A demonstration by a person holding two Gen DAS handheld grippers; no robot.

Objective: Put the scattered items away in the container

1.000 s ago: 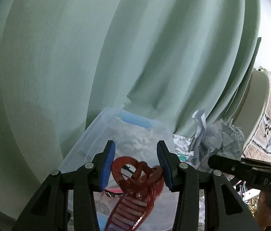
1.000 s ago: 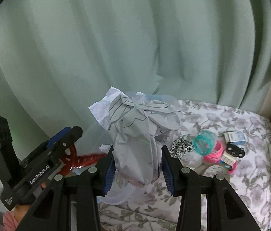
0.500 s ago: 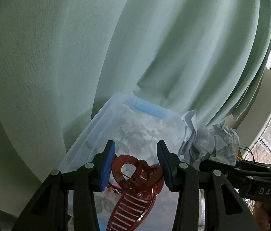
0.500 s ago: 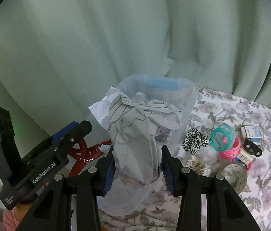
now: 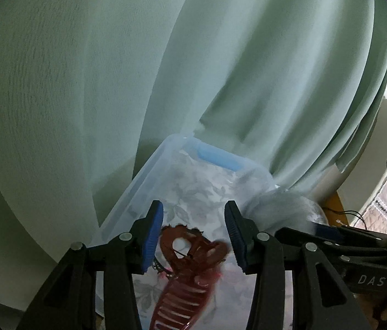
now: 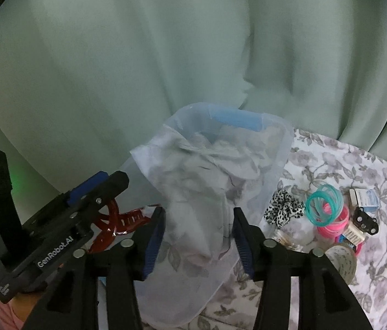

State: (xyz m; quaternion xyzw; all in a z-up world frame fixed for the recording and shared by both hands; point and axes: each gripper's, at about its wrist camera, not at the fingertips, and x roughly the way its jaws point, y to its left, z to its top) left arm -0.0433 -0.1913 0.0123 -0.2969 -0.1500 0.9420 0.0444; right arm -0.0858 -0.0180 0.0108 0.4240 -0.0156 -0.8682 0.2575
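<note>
Green curtain point(image 6: 166, 55), crumpled (blurred) paper point(image 6: 207, 176) – translucent bin point(image 6: 284, 148)

A crumpled white paper sheet point(image 6: 215, 170) lay blurred inside the translucent plastic container point(image 6: 281, 159); a dark red plastic claw hair clip point(image 5: 188, 269) hung over its near-left end.

Blurred, hidden and cropped parts

The crumpled paper point(image 6: 209, 181) was smeared with motion blur; the red hair claw point(image 5: 185, 283) ran off the bottom edge, and the left hand-held gripper point(image 6: 105, 192) hid part of it.
</note>
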